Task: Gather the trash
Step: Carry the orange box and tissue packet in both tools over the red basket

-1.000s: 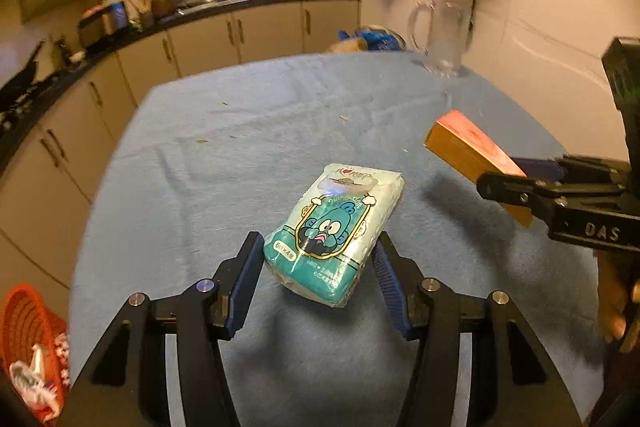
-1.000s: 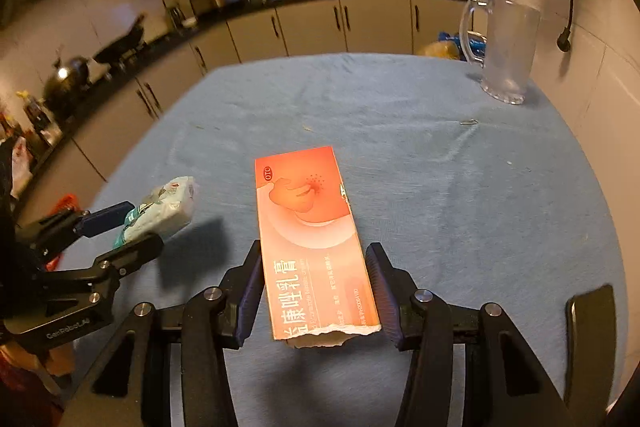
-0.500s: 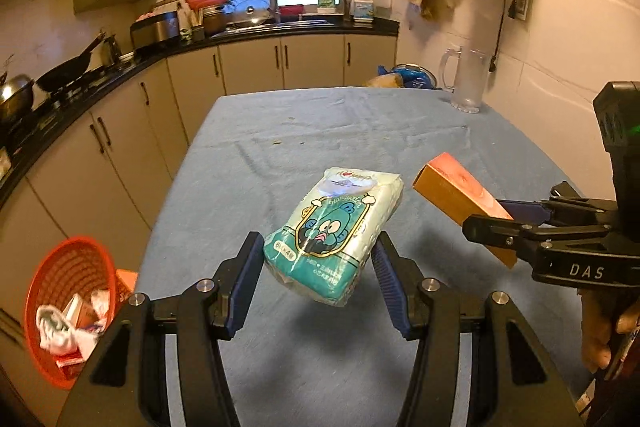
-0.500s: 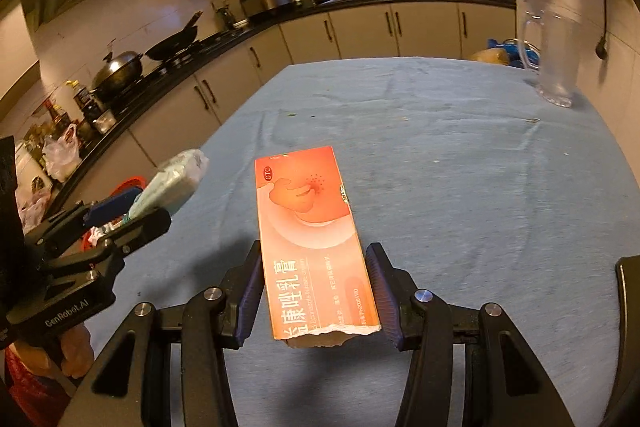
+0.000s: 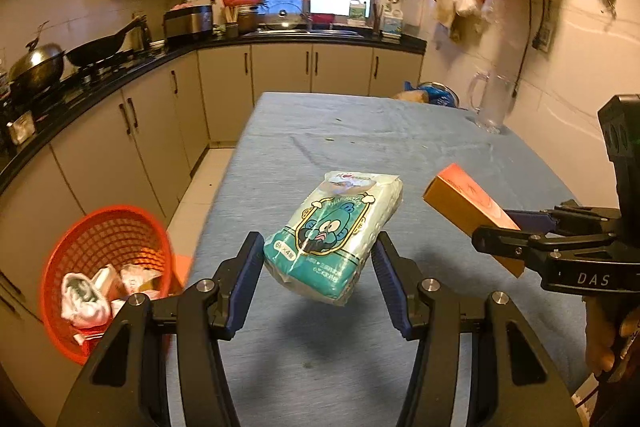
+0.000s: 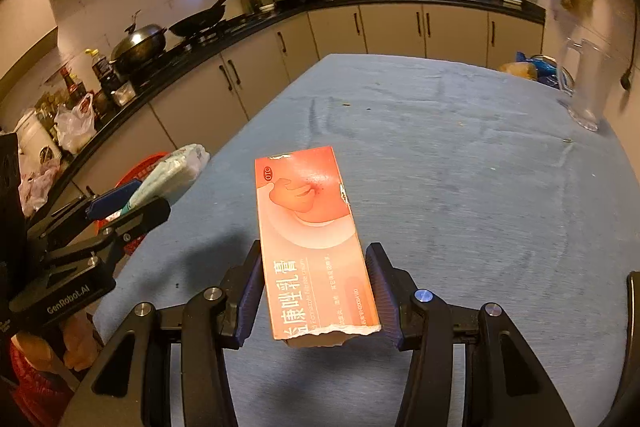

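A teal tissue pack (image 5: 334,235), printed with a cartoon face, is being gripped between the pads of the left tool (image 5: 318,267), above the near part of the blue-covered counter (image 5: 360,147). An orange carton (image 6: 312,243), marked "OTC" with Chinese characters, is being clamped by the right tool (image 6: 316,287), which is lettered "DAS"; "GenRobot.AI" is being shown on the left one. A red basket (image 5: 102,239) holding crumpled trash is standing on the floor beside the counter. Kitchen cabinets, 2 woks and a glass jug (image 5: 490,103) are being seen beyond.
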Motion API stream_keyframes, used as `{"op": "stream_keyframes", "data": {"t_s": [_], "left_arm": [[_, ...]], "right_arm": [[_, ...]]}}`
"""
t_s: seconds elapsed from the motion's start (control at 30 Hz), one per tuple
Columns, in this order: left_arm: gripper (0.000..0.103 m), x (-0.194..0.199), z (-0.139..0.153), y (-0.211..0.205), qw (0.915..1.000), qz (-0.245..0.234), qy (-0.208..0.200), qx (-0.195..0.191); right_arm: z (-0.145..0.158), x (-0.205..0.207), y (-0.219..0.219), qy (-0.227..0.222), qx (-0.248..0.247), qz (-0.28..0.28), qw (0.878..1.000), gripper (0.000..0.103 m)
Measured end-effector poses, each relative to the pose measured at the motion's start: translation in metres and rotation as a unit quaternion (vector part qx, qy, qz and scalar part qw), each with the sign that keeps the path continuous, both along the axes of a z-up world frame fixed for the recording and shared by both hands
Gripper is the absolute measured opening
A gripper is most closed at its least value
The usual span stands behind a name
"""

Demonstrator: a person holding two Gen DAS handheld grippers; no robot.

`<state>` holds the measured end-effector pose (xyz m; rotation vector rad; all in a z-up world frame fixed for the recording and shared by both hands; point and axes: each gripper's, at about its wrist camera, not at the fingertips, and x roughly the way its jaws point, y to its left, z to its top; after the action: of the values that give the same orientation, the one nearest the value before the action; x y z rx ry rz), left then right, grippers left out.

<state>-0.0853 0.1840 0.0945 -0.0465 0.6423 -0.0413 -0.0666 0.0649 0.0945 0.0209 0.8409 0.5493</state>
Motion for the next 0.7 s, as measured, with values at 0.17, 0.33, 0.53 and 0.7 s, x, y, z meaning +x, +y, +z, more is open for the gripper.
{"op": "stream_keyframes", "data": {"t_s": [0.17, 0.33, 0.53, 0.7], "left_arm": [[0.055, -0.011, 0.004, 0.033, 0.9995, 0.025, -0.010, -0.014], [0.055, -0.022, 0.006, 0.065, 0.9983, 0.051, -0.017, -0.019], [0.055, -0.036, 0.008, 0.104, 0.9957, 0.083, -0.026, -0.030], [0.055, -0.048, 0.013, 0.138, 0.9921, 0.117, -0.032, -0.032]], "right_arm": [[0.003, 0.000, 0.025, 0.004, -0.006, 0.016, 1.000, 0.054], [0.007, -0.001, 0.053, 0.004, -0.012, 0.035, 0.999, 0.054], [0.010, -0.003, 0.085, 0.007, -0.014, 0.060, 0.998, 0.054], [0.017, -0.006, 0.109, 0.003, -0.017, 0.082, 0.996, 0.054]]}}
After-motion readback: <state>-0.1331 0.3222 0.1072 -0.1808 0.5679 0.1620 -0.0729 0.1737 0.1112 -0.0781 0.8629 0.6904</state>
